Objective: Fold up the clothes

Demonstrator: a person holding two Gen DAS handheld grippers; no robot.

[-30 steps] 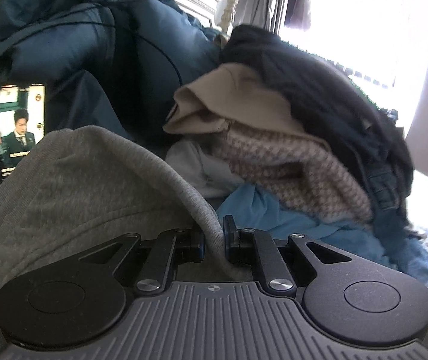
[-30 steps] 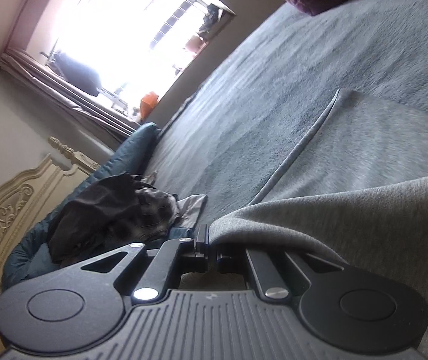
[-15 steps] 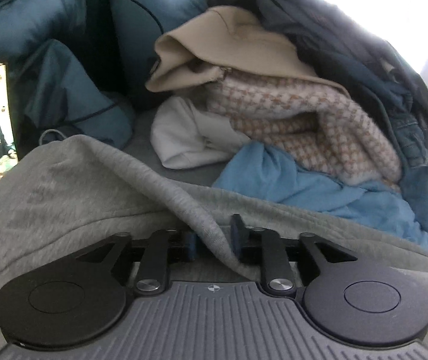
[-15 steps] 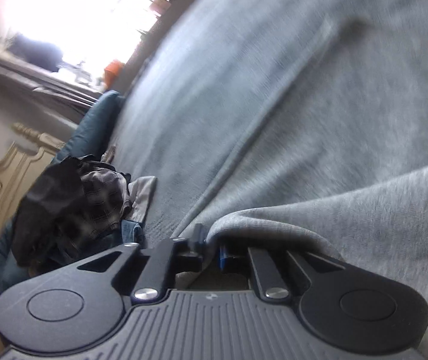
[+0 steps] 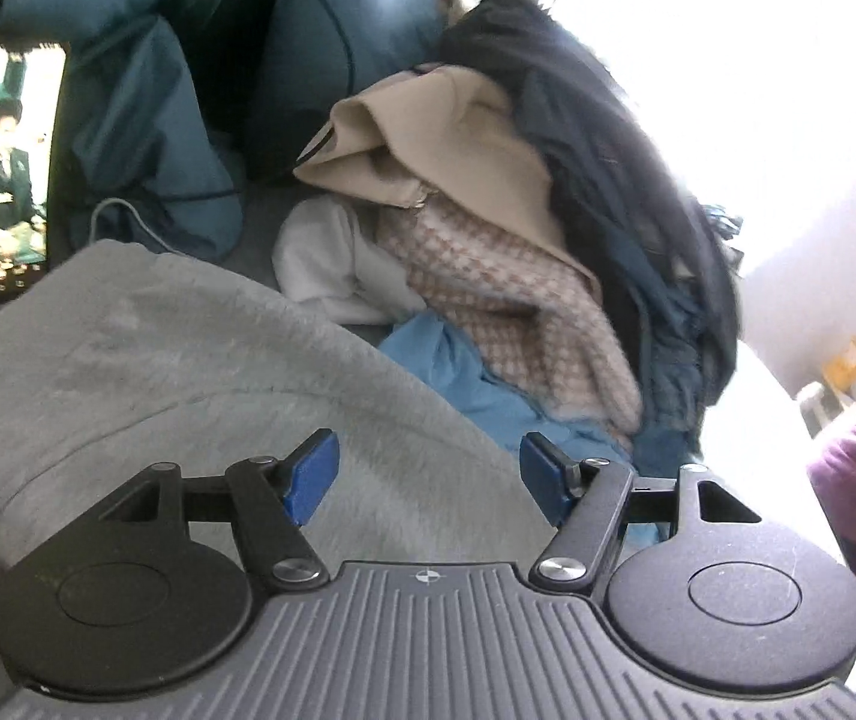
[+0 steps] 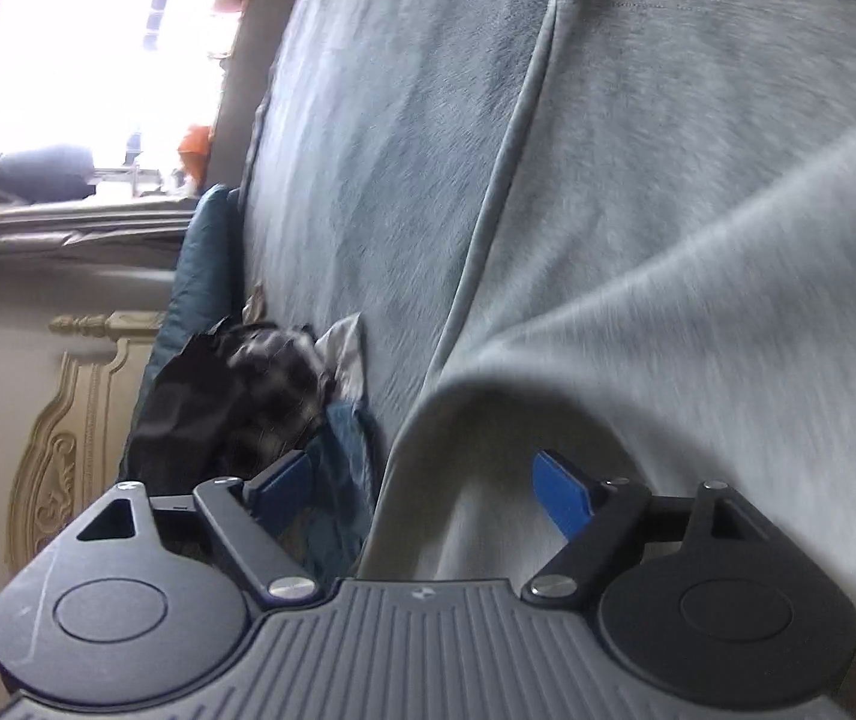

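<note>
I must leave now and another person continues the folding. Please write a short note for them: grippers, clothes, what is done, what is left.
Left gripper: open, its jaws have just been opening, holding nothing.
Right gripper: open, also just released.
The soft grey fleece garment lies on the grey bedcover with one part folded over.
Unfolded pile beyond it: beige, houndstooth, white, light blue and dark pieces.
Left: finish the grey garment, then fold the pile.

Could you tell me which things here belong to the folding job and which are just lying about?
Part of the job:
- grey garment, lying between both opened tongs, gripped by neither
- left tongs and right tongs, jaws just opened
- pile of unfolded clothes

Just lying about:
- phone playing a video
- white cable
- blue duvet
- carved headboard
</note>
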